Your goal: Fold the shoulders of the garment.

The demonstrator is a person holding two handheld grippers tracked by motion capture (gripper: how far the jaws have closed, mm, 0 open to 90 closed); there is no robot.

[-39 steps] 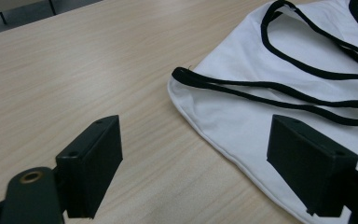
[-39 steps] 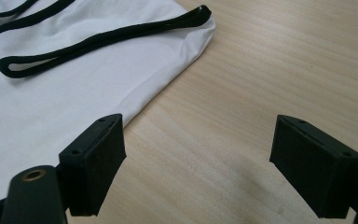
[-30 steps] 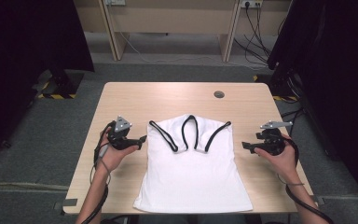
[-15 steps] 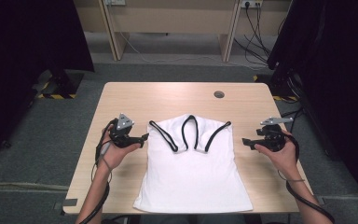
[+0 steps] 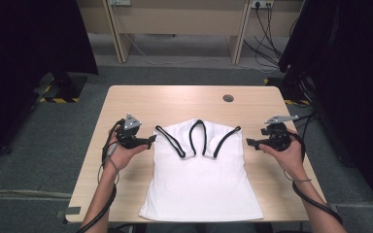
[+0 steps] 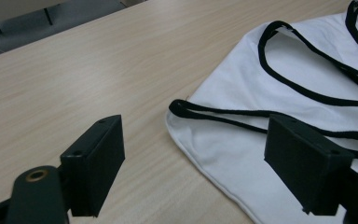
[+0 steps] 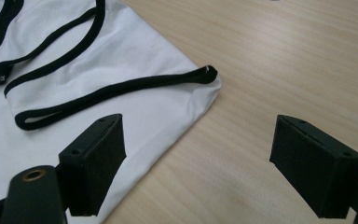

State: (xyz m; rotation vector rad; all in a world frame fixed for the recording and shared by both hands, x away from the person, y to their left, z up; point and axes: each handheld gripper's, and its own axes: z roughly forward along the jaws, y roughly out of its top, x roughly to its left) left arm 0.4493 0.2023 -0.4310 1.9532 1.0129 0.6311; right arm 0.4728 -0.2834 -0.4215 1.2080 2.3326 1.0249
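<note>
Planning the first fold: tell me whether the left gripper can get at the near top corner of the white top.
Probably yes. The left gripper has its jaws open beside the white top, and only bare table lies between them and that black-trimmed corner.

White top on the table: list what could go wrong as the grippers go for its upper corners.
The left gripper and right gripper are open beside the white top. A jaw may snag a loose black strap instead of the corner. Pinching thin flat fabric may fail or drag it into wrinkles on the table.
</note>
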